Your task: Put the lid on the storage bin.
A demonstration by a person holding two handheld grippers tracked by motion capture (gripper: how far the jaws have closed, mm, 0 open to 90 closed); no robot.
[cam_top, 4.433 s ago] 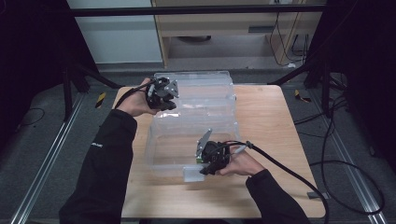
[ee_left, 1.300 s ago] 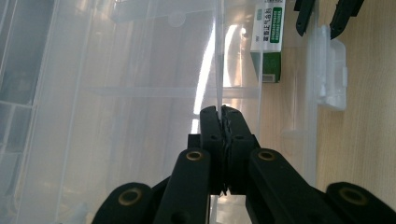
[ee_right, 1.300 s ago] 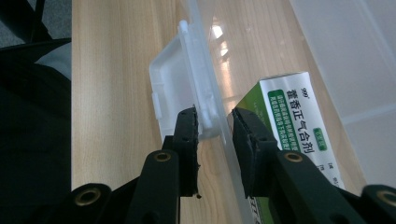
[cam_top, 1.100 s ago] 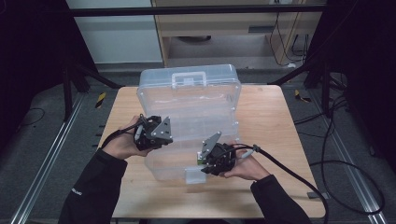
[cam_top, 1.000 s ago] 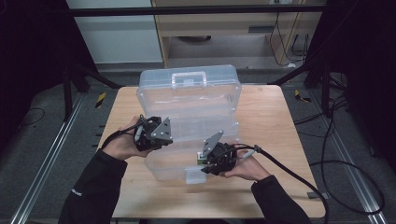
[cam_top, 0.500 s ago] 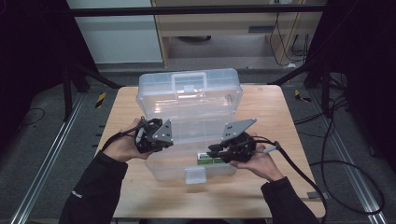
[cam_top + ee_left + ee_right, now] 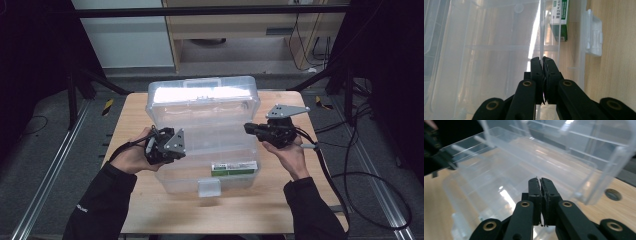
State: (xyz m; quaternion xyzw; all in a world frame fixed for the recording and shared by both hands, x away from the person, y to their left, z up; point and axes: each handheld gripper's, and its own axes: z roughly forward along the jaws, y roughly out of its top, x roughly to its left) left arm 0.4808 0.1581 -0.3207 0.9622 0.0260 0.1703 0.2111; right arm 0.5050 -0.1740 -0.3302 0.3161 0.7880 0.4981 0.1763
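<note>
A clear plastic storage box [image 7: 200,150] stands on the wooden table [image 7: 280,200], its lid [image 7: 202,97] tilted up over the base. A green and white carton [image 7: 234,167] lies inside near the front, seen too in the left gripper view [image 7: 560,20]. The white latch [image 7: 209,187] hangs at the front. My left gripper [image 7: 176,150] is at the box's left side, shut on the lid's thin clear front edge [image 7: 540,37]. My right gripper [image 7: 248,128] hovers at the box's right side. Its jaws [image 7: 540,181] have just been closing and now stand shut with nothing between them.
A beige cabinet [image 7: 235,30] stands behind the table. Black cables [image 7: 370,175] trail over the floor on the right. Metal rails [image 7: 60,165] run along the table's left side. Bare tabletop shows in front of the box and on both sides of it.
The lid, flat open at first, now stands tilted up. In the last second my right gripper left the box's front, rose to its right side and shut. The left gripper stayed put.
</note>
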